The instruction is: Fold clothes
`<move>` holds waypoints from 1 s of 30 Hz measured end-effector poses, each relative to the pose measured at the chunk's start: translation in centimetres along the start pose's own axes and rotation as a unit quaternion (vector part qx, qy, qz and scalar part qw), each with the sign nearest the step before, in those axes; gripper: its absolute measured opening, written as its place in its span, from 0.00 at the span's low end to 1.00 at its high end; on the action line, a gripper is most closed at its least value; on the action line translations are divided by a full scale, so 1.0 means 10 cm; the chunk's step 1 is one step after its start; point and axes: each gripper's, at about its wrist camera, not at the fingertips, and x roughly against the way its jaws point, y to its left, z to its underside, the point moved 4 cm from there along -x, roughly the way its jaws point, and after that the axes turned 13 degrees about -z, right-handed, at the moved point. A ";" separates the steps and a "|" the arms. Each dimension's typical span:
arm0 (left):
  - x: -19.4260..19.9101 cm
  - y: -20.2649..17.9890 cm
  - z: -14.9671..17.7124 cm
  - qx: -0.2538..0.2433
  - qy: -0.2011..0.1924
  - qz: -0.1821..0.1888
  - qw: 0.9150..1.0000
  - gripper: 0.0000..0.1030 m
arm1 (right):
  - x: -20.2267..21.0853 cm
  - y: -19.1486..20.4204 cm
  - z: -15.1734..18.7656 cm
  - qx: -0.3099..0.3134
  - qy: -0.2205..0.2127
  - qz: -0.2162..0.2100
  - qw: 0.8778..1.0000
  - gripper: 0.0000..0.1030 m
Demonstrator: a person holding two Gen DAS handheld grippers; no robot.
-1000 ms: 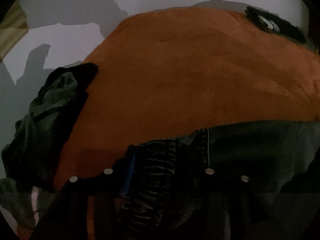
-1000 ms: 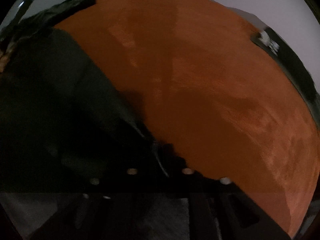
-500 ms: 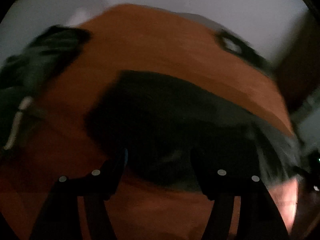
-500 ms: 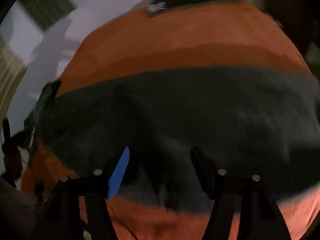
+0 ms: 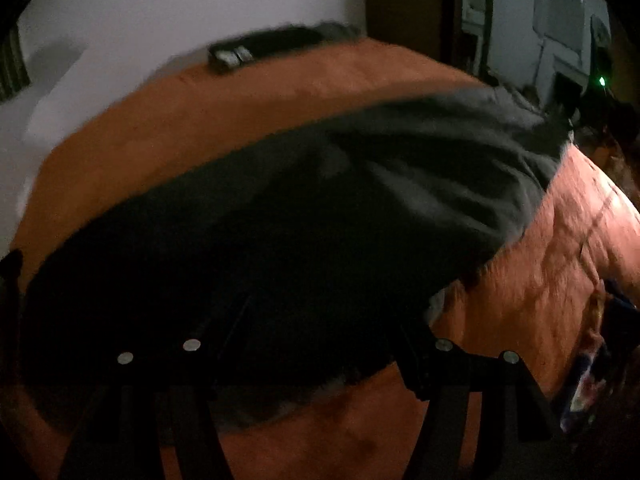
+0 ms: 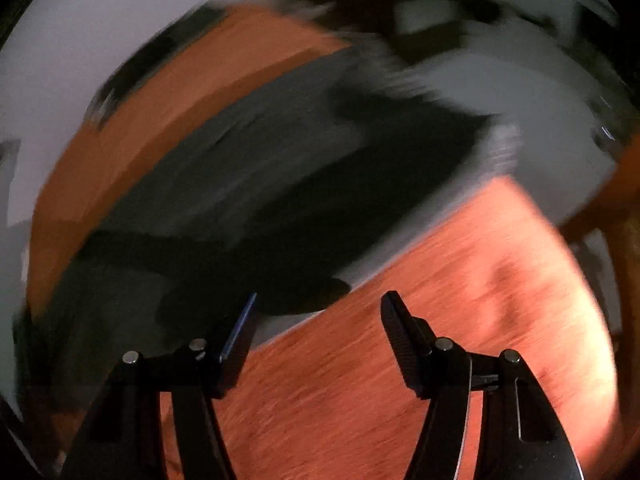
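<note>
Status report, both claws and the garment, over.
Left claw open, over the dark garment. Right claw open, empty, at its edge. Garment spread on the orange bedcover. Nothing in the way.

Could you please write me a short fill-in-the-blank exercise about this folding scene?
1. The dark garment lies spread on an ____ bedcover.
2. The right gripper has its jaws ____, with nothing held.
3. The left gripper hovers over the ____.

Missing words: orange; open; garment

Right wrist view smeared throughout; dark garment (image 6: 248, 184) outline ahead of the fingers indistinct. Left gripper's left finger lost against dark cloth.
</note>
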 end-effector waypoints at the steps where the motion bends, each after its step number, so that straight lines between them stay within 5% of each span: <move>1: -0.04 0.02 0.01 0.009 0.007 0.007 1.000 0.65 | 0.06 -0.19 -0.16 -0.031 -0.014 -0.001 0.999 0.61; 5: -0.13 0.12 0.05 0.057 0.035 0.022 0.998 0.65 | -0.01 -0.54 -0.55 -0.114 -0.032 -0.002 0.993 0.58; 6: -0.15 0.14 0.07 0.067 0.041 0.024 0.997 0.65 | -0.03 -0.62 -0.64 -0.133 -0.036 -0.002 0.990 0.48; 7: -0.15 0.16 0.08 0.075 0.044 0.025 0.996 0.65 | -0.05 -0.69 -0.73 -0.152 -0.039 -0.002 0.988 0.15; 8: -0.14 0.16 0.10 0.082 0.046 0.024 0.995 0.65 | -0.05 -0.69 -0.79 -0.163 -0.043 -0.007 0.986 0.13; 11: -0.14 0.14 0.13 0.091 0.048 0.021 0.994 0.65 | 0.26 -0.42 -0.88 -0.101 -0.096 -0.046 0.989 0.13; 13: -0.16 0.13 0.15 0.090 0.051 0.018 0.994 0.66 | 0.35 -0.29 -0.85 -0.046 -0.109 -0.009 0.993 0.13; 17: -0.25 0.07 0.08 0.091 0.060 0.018 0.994 0.67 | 0.06 -0.70 -0.63 -0.102 -0.050 0.021 0.993 0.13; 21: -0.23 0.07 0.06 0.096 0.064 0.016 0.993 0.68 | 0.11 -0.79 -0.55 -0.115 -0.043 0.015 0.992 0.13; 24: -0.19 0.07 0.03 0.107 0.064 0.015 0.992 0.69 | 0.24 -0.74 -0.56 -0.129 -0.028 0.052 0.990 0.24; 25: -0.19 0.05 0.04 0.111 0.064 0.015 0.992 0.69 | 0.27 -0.77 -0.60 -0.127 -0.019 0.091 0.988 0.40; 27: -0.15 0.08 0.03 0.122 0.064 0.013 0.990 0.69 | 0.38 -0.59 -0.58 -0.106 -0.023 0.141 0.984 0.44; 30: -0.11 0.12 0.03 0.129 0.064 0.005 0.990 0.69 | 0.57 0.12 -0.53 -0.006 -0.054 0.081 0.995 0.44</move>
